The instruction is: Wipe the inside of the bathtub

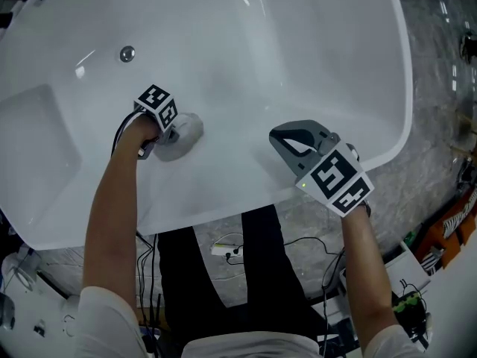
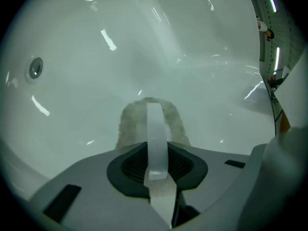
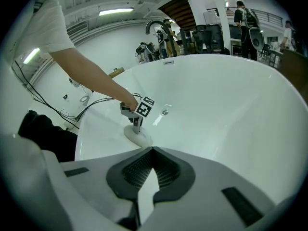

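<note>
Head view looks steeply down; left gripper view hugs the bathtub (image 2: 144, 42) wall; right gripper view faces ten o'clock, catching the left gripper (image 3: 136, 128).

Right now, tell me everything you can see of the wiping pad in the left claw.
The wiping pad is small, rounded and off-white, with a fuzzy, cloth-like surface that looks greyish in the left gripper view. A smooth pale strap arches over its back. The left claw is shut on that strap and holds the pad flat against the inner surface of the bathtub, on the person's side. Nothing else touches it.
</note>
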`<state>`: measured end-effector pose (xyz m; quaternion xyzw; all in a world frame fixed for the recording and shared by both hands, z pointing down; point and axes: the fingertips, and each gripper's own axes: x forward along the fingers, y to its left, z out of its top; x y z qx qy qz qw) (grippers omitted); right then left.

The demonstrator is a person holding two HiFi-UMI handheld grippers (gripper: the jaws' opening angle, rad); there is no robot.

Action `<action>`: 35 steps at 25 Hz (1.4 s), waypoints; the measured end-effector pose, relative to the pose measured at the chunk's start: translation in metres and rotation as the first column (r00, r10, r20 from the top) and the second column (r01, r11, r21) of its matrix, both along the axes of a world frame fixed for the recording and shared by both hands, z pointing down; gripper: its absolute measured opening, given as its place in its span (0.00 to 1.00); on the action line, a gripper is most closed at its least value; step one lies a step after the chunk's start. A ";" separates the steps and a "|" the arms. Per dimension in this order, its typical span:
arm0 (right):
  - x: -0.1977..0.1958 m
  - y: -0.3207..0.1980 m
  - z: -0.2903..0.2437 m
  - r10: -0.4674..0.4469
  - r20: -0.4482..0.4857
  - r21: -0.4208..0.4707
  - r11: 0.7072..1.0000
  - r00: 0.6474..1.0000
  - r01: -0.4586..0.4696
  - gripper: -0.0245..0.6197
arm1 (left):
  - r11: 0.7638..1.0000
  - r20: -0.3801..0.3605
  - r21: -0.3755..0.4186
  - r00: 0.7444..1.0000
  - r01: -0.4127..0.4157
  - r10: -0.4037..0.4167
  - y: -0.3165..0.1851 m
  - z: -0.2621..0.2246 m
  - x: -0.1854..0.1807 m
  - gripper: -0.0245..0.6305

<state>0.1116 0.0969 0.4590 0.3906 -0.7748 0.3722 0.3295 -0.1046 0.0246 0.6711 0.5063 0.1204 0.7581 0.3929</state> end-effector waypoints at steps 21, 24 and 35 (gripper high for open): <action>0.119 0.021 0.057 -0.153 -0.150 -0.065 0.987 0.977 0.145 0.04 | 0.994 -0.124 -0.021 0.987 -0.108 0.105 0.060 0.026 0.166 0.19; 0.124 0.026 0.073 -0.167 -0.135 -0.077 0.985 0.977 0.158 0.04 | 0.992 -0.144 -0.024 0.982 -0.124 0.119 0.066 0.026 0.184 0.19; 0.158 0.032 0.092 -0.063 -0.111 -0.081 0.995 0.992 0.054 0.04 | 0.990 -0.247 -0.016 0.960 -0.142 0.133 0.096 0.022 0.256 0.19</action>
